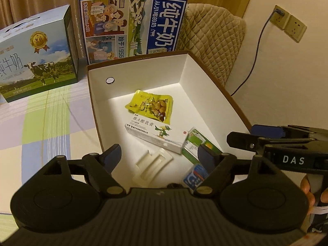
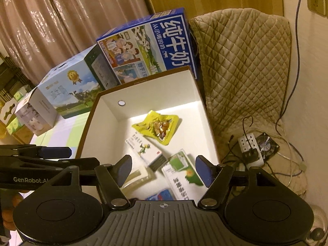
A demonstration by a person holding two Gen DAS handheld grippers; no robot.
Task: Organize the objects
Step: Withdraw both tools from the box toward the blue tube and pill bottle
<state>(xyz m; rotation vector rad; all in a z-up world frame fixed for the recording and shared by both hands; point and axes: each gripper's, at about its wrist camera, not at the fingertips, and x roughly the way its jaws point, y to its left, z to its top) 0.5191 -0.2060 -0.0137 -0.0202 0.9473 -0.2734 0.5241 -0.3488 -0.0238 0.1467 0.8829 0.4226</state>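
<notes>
An open white box with a brown rim [image 1: 139, 58] [image 2: 143, 81] stands on the table. In it lie a yellow snack packet [image 1: 151, 107] [image 2: 157, 127], a white medicine carton with a green bird [image 1: 155, 135] [image 2: 145, 149], a green and white carton [image 1: 194, 143] [image 2: 181, 174], a cream plastic tray [image 1: 151, 164] [image 2: 137, 177] and a blue packet [image 1: 193, 179] [image 2: 162, 194]. My left gripper [image 1: 158, 150] hangs open over the box's near end, nothing between its fingers. My right gripper [image 2: 163, 161] is open beside it, also holding nothing.
Two milk cartons stand behind the box, a blue one [image 1: 133, 24] [image 2: 147, 47] and a pale one with a cow [image 1: 37, 57] [image 2: 69, 90]. A quilted chair cover [image 1: 211, 39] [image 2: 242, 65] is at the right. A power strip [image 2: 250, 147], a fan and cables lie on the floor.
</notes>
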